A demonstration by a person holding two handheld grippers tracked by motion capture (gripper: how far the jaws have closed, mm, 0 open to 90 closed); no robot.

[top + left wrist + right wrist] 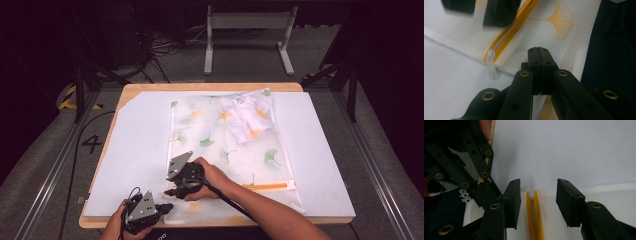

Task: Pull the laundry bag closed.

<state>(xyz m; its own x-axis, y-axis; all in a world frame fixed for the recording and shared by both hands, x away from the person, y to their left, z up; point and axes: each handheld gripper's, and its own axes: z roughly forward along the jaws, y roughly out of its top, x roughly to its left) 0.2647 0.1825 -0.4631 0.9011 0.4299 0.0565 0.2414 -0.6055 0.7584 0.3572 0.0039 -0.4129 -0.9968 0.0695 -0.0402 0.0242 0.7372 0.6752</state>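
A white mesh bag (225, 150) printed with ginkgo leaves lies flat on the mat, with a white garment (245, 117) inside at its far right. An orange zipper (267, 186) runs along its near edge. My left gripper (169, 205) is at the bag's near left corner, and its jaws (539, 53) are shut on the bag's edge. My right gripper (172, 191) hovers just beyond it. It stands open (538, 192) and straddles the zipper (535, 220), with the white zipper pull (531, 194) between its pads. That same pull (491, 63) lies left of my left jaws.
A pale mat (135, 145) covers most of the wooden table (150, 87). The person's dark clothing (614, 50) is close by the table's near edge. Metal frame legs (247, 40) and cables lie on the floor beyond the table.
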